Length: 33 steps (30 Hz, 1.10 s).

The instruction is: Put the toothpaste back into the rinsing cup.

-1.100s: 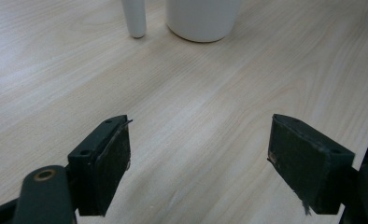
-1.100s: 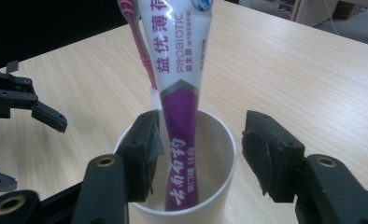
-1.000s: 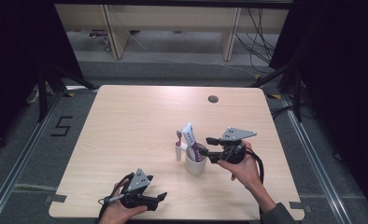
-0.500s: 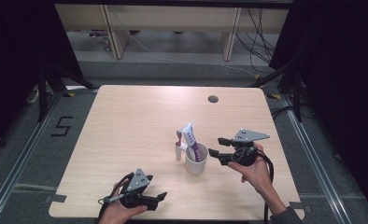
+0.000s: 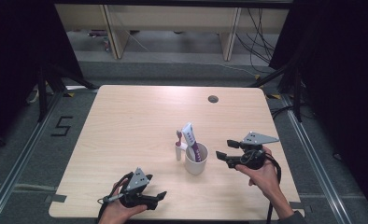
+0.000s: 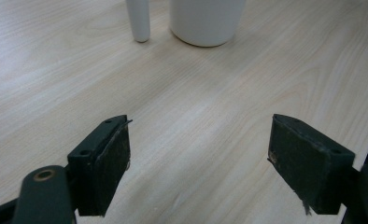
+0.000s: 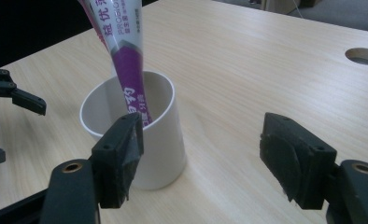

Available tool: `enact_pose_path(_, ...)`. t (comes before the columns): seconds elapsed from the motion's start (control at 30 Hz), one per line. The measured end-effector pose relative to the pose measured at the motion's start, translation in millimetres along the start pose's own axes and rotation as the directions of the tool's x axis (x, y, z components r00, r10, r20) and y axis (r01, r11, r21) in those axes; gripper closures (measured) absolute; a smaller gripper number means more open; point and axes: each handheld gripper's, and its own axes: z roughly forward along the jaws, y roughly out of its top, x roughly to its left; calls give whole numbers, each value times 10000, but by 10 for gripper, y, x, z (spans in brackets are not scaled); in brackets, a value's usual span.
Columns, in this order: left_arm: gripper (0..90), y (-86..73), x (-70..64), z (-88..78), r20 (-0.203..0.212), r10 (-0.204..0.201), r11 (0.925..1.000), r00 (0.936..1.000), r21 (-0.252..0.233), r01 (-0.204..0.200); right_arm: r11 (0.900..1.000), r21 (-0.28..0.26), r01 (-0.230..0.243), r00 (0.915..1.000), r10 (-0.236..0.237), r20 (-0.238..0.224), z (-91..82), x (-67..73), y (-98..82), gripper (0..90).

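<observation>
We see a white cup (image 5: 196,159) standing upright on the light wooden table, toward its near middle. A white and purple toothpaste tube (image 5: 192,141) leans inside it, top tilted up and leftward. A pink-headed toothbrush (image 5: 178,146) with a white handle stands upright just beside the cup's left side.

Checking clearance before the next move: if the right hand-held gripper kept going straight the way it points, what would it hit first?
Most likely the white cup holding the toothpaste tube; the open right hand-held gripper points just beside it, so depth leaves some doubt.
</observation>
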Motion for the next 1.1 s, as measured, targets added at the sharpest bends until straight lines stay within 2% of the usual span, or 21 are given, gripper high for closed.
enact_pose_path(0.07, 206, 0, 0, -2, -16, -4, 10000, 10000, 2, 4, 9996, 21, -288, 9995, 288, 89, -37, 14, -20, 303)
enact_pose_path(0.23, 205, 1, 0, -3, -56, -13, 10000, 10000, -62, 12, 9997, 26, -247, 9997, 247, 69, -98, -19, -74, 290)
enact_pose_path(0.3, 205, 3, 0, -5, -55, -92, 9999, 9999, -52, 91, 9987, 152, -486, 9988, 484, 110, -125, -12, -101, 286)
enact_pose_path(0.33, 205, 3, 10, -11, -83, -1, 10000, 10000, 42, 1, 9996, -4, -269, 9996, 269, 107, -121, -33, -115, 285)
enact_pose_path(0.4, 205, -1, 12, -1, -82, -78, 10000, 9999, -23, 78, 9990, 109, -425, 9990, 424, 133, -148, -28, -140, 281)
enact_pose_path(0.5, 205, -3, 19, 1, -35, 32, 10000, 10000, 61, -32, 9998, 180, -103, 9994, 97, 339, -180, -58, -165, 275)
enact_pose_path(0.57, 205, -3, 16, 0, -62, 58, 9999, 10000, 102, -57, 9987, 208, -455, 9986, 450, 267, -192, -41, -189, 273)
enact_pose_path(0.6, 205, -3, 15, 0, -58, 64, 9999, 10000, 95, -63, 9995, 185, -274, 9992, 268, 306, -197, -58, -199, 272)
enact_pose_path(0.63, 205, -3, 15, 0, -57, 65, 9999, 10000, 96, -64, 9981, 346, -508, 9984, 499, 252, -210, -43, -209, 270)
enact_pose_path(0.67, 205, -2, 17, 0, -29, 56, 9999, 10000, 100, -56, 9992, 295, -276, 9992, 268, 281, -211, -63, -218, 268)
enact_pose_path(0.7, 205, -4, 18, 2, -39, 62, 10000, 10000, 59, -61, 9975, 392, -589, 9979, 578, 281, -222, -40, -227, 268)
enact_pose_path(0.73, 205, -2, 20, -2, -45, 62, 9999, 10000, 107, -61, 9991, 318, -294, 9992, 285, 291, -227, -64, -233, 268)
enact_pose_path(0.77, 205, -3, 10, 2, -70, -94, 10000, 9999, -5, 94, 9988, 202, -446, 9987, 441, 246, -226, -54, -241, 267)
enact_pose_path(0.83, 205, -6, 14, -5, -106, -88, 9999, 9999, 54, 89, 9996, 209, -180, 9991, 172, 388, -250, -76, -250, 267)
enact_pose_path(0.87, 205, -8, 14, -5, -99, -90, 9999, 9999, 46, 90, 9987, 246, -451, 9985, 443, 319, -258, -60, -259, 267)
enact_pose_path(0.9, 205, -12, 22, -12, -77, 54, 9999, 10000, 101, -53, 9994, 209, -269, 9990, 261, 364, -269, -75, -265, 267)
enact_pose_path(0.97, 205, -10, 19, -10, -15, 62, 10000, 10000, 77, -62, 9986, 202, -499, 9983, 492, 311, -276, -62, -288, 266)
enact_pose_path(1.0, 205, -9, 16, -10, -53, 50, 10000, 10000, 57, -49, 9993, 225, -306, 9987, 297, 413, -296, -75, -294, 266)
enact_pose_path(1.03, 205, -8, 20, -12, -89, 118, 9999, 9999, 99, -117, 9971, 393, -659, 9972, 643, 390, -312, -51, -304, 265)
enact_pose_path(1.07, 205, -9, 17, -15, -78, 132, 9999, 9999, 91, -131, 9991, 253, -349, 9986, 338, 417, -309, -72, -317, 264)
enact_pose_path(1.1, 205, -13, 4, -9, -15, -21, 10000, 10000, -65, 21, 9982, 307, -523, 9977, 510, 440, -320, -58, -328, 264)
